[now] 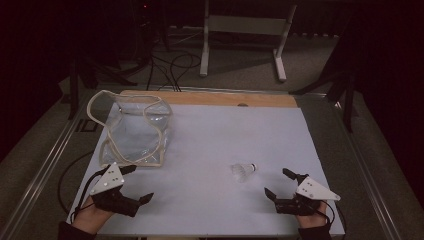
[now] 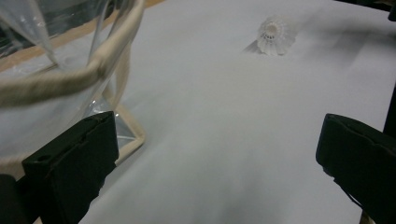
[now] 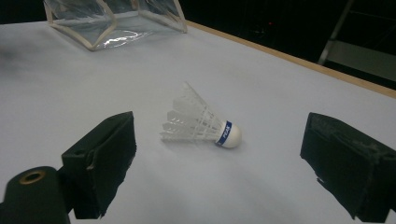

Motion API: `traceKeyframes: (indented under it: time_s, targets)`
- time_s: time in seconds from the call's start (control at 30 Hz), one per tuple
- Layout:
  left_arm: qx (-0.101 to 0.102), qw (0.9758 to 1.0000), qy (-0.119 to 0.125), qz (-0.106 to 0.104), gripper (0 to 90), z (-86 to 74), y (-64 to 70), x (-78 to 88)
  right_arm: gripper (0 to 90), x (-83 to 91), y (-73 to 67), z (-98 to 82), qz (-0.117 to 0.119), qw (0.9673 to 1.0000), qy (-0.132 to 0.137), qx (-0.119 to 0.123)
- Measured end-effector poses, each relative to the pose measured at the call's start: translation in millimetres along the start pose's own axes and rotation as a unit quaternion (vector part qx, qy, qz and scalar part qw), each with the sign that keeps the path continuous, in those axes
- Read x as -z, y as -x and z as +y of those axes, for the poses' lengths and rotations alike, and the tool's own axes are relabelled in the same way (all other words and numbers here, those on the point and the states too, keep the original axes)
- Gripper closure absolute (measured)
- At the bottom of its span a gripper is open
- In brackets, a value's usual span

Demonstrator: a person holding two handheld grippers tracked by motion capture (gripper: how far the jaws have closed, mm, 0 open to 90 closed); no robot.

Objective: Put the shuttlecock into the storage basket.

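On the table (image 1: pixel 210 135) before you, the shuttlecock (image 1: pixel 244 171) lies on its side at near right, cork end pointing right. The transparent bag (image 1: pixel 132 127) sits at far left, well apart from it. Your left gripper (image 1: pixel 134 185) rests at the near left edge, just beside the bag's near corner. Your right gripper (image 1: pixel 278 183) rests at near right, the shuttlecock just left and beyond it.

Both black grippers, left gripper (image 1: pixel 136 184) and right gripper (image 1: pixel 280 183), carry grey three-cornered plates dotted with screws, trailing black cables; dark sleeves at the lower frame edge.
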State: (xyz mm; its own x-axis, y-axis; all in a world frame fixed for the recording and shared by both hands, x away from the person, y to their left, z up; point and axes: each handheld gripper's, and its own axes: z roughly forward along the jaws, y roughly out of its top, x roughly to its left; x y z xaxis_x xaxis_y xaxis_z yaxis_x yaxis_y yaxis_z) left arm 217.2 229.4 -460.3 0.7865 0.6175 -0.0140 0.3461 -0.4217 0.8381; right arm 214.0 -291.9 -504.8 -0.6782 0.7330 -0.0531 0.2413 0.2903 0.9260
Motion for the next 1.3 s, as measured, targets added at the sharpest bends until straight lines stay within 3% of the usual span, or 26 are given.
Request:
traceKeyframes:
  time_s: [0.2,0.53,0.7,0.9,1.3]
  targets:
    - [-0.003,0.9998,-0.010,-0.019,0.0,19.8,2.8,-7.1,10.0,0.3,0.5,0.0,0.002,1.0000,0.001,0.000]
    - [-0.030,0.9987,-0.019,-0.035,0.0,36.7,14.0,-17.3,10.0,-0.3,0.5,-0.1,0.004,1.0000,-0.002,-0.003]
    - [-0.048,0.9972,-0.028,-0.050,0.0,49.6,22.5,-23.9,10.1,-0.8,0.1,0.0,0.008,0.9999,-0.004,-0.006]
    - [-0.056,0.9951,-0.045,-0.068,0.0,62.1,28.7,-35.6,10.1,0.0,0.6,0.1,0.009,0.9999,-0.002,-0.008]
    - [-0.072,0.9915,-0.078,-0.074,0.0,86.0,36.8,-60.0,10.1,-0.2,0.5,0.1,0.012,0.9999,-0.002,-0.009]
